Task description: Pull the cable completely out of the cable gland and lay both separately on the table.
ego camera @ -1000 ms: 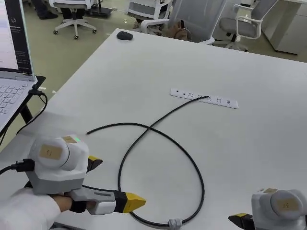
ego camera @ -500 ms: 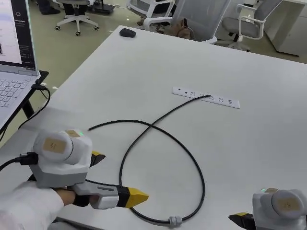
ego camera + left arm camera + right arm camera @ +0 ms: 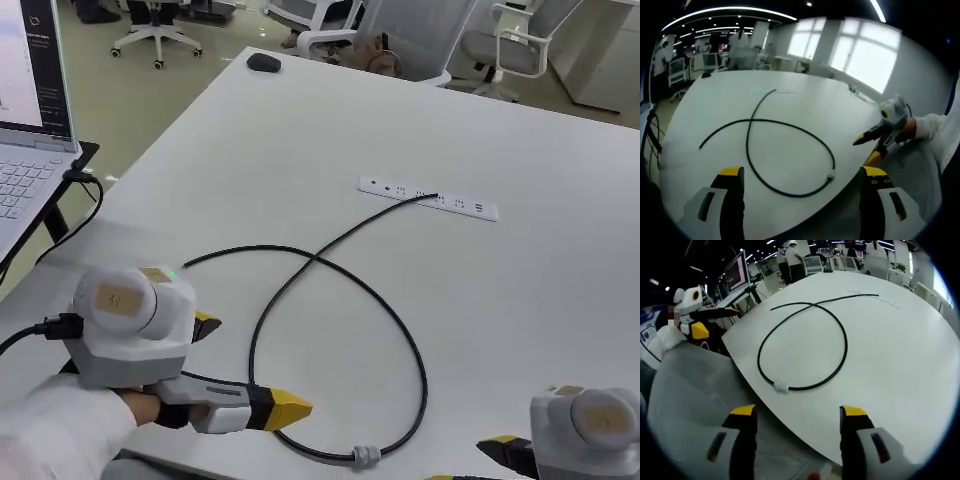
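Left tongs (image 3: 250, 368) gaped wide and empty, right tongs (image 3: 799, 412) likewise, black cable (image 3: 400, 330) lay looped on the worktop (image 3: 300, 150) ahead of both, its gland (image 3: 366, 457) between them.

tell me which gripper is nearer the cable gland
Left, narrowly. The left gripper is over the table just left of the cable gland; the right gripper hangs off the near edge to its right.

Cable (image 3: 316, 258) looped on table (image 3: 300, 140), gland (image 3: 366, 456) on it
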A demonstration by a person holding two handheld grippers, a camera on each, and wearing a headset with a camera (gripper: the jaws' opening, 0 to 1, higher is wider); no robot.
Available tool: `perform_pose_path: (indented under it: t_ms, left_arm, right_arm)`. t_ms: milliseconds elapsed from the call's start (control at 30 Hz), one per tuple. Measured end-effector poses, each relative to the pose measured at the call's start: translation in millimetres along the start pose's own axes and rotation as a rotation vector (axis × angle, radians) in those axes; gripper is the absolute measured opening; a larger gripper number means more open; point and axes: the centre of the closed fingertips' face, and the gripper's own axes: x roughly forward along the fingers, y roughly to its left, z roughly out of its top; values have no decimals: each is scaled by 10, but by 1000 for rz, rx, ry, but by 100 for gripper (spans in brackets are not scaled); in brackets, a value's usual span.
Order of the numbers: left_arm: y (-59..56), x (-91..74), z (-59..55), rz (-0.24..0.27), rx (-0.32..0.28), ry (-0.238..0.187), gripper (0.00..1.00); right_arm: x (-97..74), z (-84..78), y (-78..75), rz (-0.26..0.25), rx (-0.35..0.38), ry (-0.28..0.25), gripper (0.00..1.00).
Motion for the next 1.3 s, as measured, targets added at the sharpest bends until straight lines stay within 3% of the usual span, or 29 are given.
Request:
perform_pose_path:
  t_ms: [167,533,833,1133,1300]
  left_arm:
    - [1,-3,9,-1,0,-3,96]
    - [-2,-15,40,-3,-6,-18,93]
    - [12,-34,60,-3,-11,-27,83]
    - [-5,-28,55,-12,-11,-24,81]
    - [-18,-24,48,-18,-3,-20,80]
  right_arm:
    - [32,45,35,26,-62,8,66]
    - [173,250,-38,94,-246,-11,59]
    - [371,232,36,186,-422,24,53]
    - [588,250,200,280,-613,24,47]
    - [735,160,243,328,-739,38,38]
